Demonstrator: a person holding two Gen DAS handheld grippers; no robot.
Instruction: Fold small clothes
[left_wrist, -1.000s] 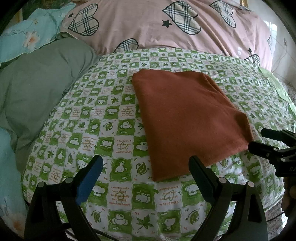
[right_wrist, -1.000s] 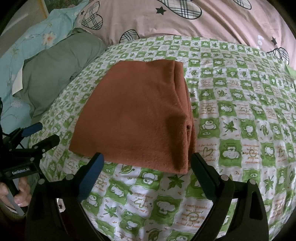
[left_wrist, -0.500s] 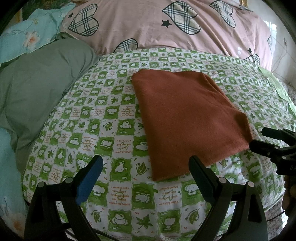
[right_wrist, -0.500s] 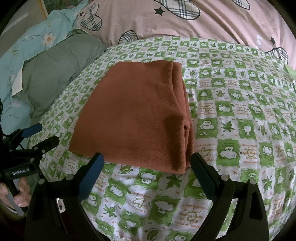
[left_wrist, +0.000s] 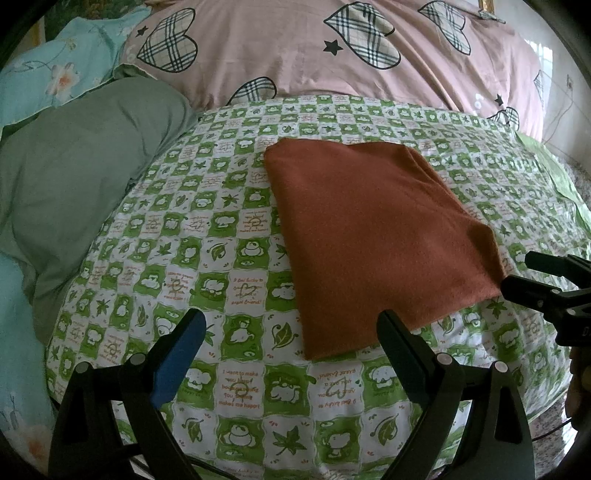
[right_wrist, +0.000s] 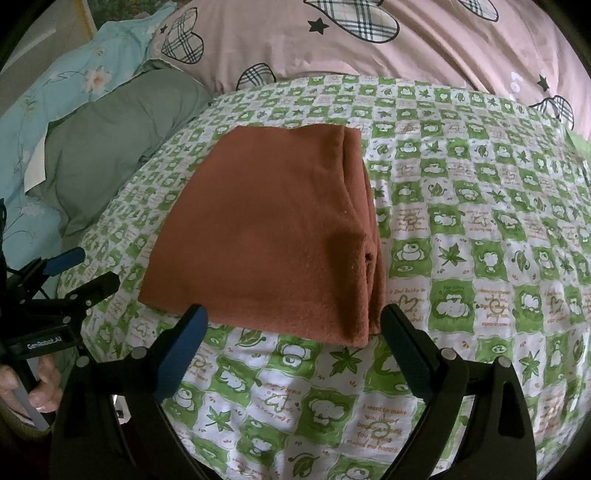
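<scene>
Here the rust-orange garment (right_wrist: 269, 236) lay folded into a flat, roughly rectangular packet on the green-and-white checked bedsheet (right_wrist: 480, 258), with its stacked layers showing along the right-hand edge. My left gripper (left_wrist: 291, 339) hung just short of the packet's near left corner, jaws spread wide and holding nothing. My right gripper (right_wrist: 295, 325) sat at the near right edge, jaws likewise spread and empty.

The cloth looked like a soft, fuzzy knit, matte and a little fleecy. I judged it light and limp, apt to sag and slide open if lifted by one layer only. Pinching through all the layers at the two near corners seemed the safest hold.

A pink heart-print quilt (left_wrist: 332, 55) bulged behind, with a smooth grey-green pillow (left_wrist: 81, 166) to the left.
</scene>
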